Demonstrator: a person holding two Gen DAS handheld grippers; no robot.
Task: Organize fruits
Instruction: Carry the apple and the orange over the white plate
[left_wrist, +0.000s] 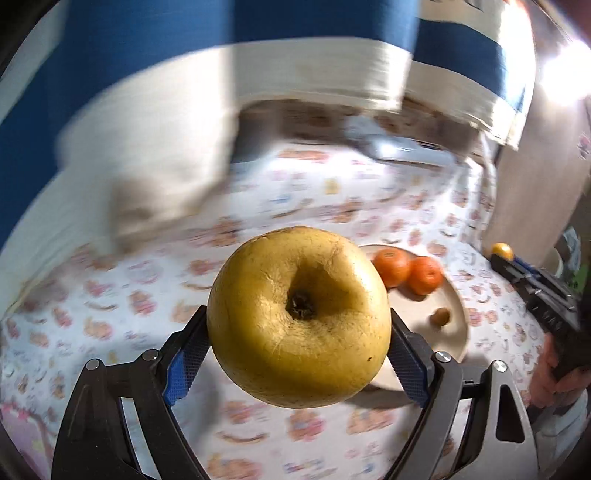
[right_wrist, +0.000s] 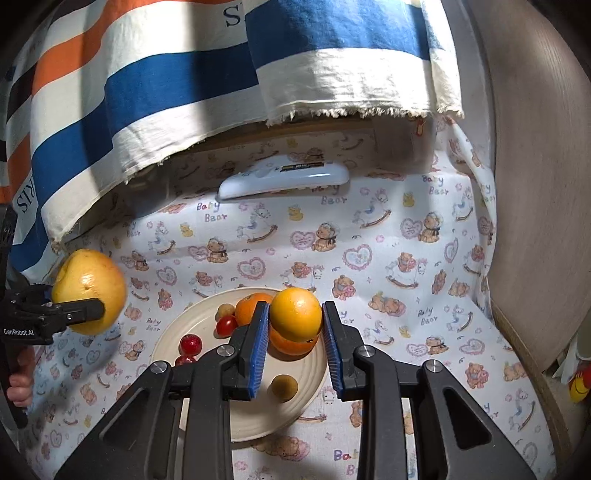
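The left hand-held gripper (left_wrist: 298, 349) clamps one large yellow grapefruit (left_wrist: 298, 317), stem dimple facing the camera; the right hand-held gripper (right_wrist: 295, 328) pinches one round orange (right_wrist: 295, 314) above the cream ridged plate (right_wrist: 306, 391).

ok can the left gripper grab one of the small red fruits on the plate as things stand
Probably not: the left gripper is already shut on the big yellow fruit, off to the side of the plate holding the red fruit.

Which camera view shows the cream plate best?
The right wrist view shows the plate best: it is sharp, with most of its rim visible and the small fruits on it, below the right gripper. In the left wrist view, the plate is blurred and mostly hidden behind the big yellow fruit.
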